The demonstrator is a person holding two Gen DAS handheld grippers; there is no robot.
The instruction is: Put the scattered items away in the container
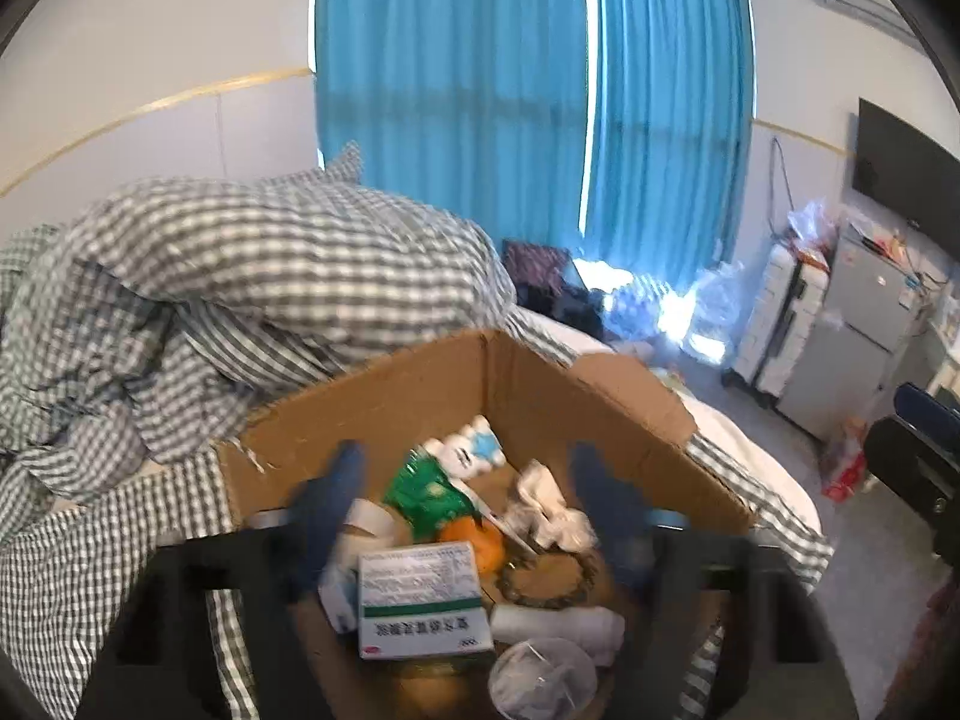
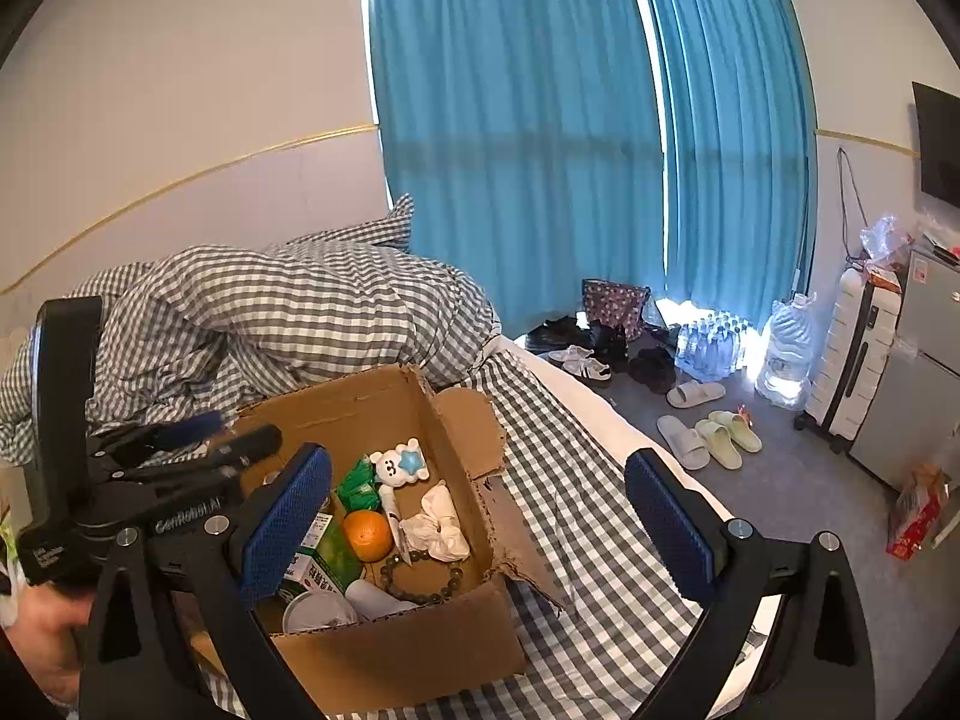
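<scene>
An open cardboard box (image 1: 420,384) stands on the checked bed. It holds a white and green medicine box (image 1: 420,600), an orange (image 1: 480,543), a green packet (image 1: 426,492), a white and blue toy (image 1: 474,450), a crumpled white cloth (image 1: 549,510) and a bead bracelet (image 1: 546,582). My left gripper (image 1: 471,480) hangs open over the box with nothing pressed between its blue pads. In the right wrist view the box (image 2: 396,660) sits lower left, and the left gripper (image 2: 246,427) reaches over its left edge. My right gripper (image 2: 480,522) is open and holds nothing, above the box's right side.
A heaped checked duvet (image 2: 288,312) lies behind the box. Blue curtains (image 2: 516,120) hang beyond. To the right of the bed, the floor holds shoes, slippers (image 2: 708,438), water bottles (image 2: 708,342), a suitcase (image 2: 852,354) and a fridge. A hand (image 2: 42,630) holds the left gripper.
</scene>
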